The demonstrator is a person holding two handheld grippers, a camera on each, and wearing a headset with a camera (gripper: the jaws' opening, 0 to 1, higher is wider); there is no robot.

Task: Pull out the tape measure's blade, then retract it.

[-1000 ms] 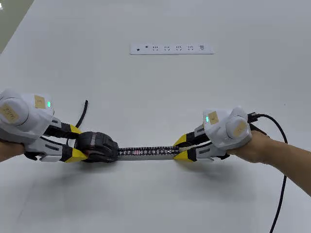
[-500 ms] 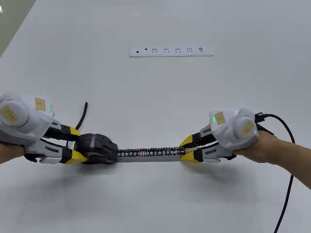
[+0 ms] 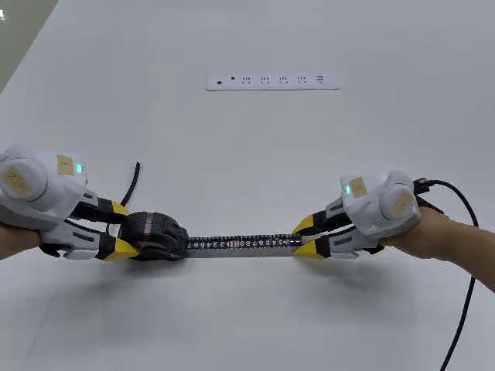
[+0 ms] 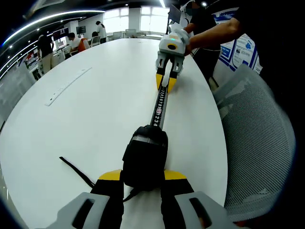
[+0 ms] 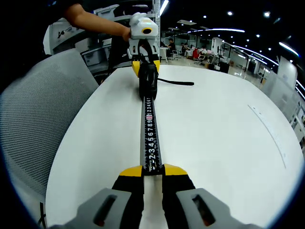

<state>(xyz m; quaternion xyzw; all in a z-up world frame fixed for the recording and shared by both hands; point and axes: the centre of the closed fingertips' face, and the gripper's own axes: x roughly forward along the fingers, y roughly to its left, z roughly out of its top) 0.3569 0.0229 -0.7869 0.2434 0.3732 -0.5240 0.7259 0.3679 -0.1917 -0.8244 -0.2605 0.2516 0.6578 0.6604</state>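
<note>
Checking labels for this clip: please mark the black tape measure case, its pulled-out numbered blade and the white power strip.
Black tape measure case point(image 3: 155, 234): head view, top of the housing.
Numbered blade point(image 3: 244, 244): head view, middle of the exposed length.
White power strip point(image 3: 272, 80): head view, centre of its socket row.

Tape case point(image 3: 153, 234) at L, blade point(image 3: 244, 243) out to R; pwr strip point(image 3: 272, 80) behind.

my head view looks down over the table point(image 3: 232, 139); both gripper views sit low, facing each other along the blade point(image 5: 149, 138), sharing it.
</note>
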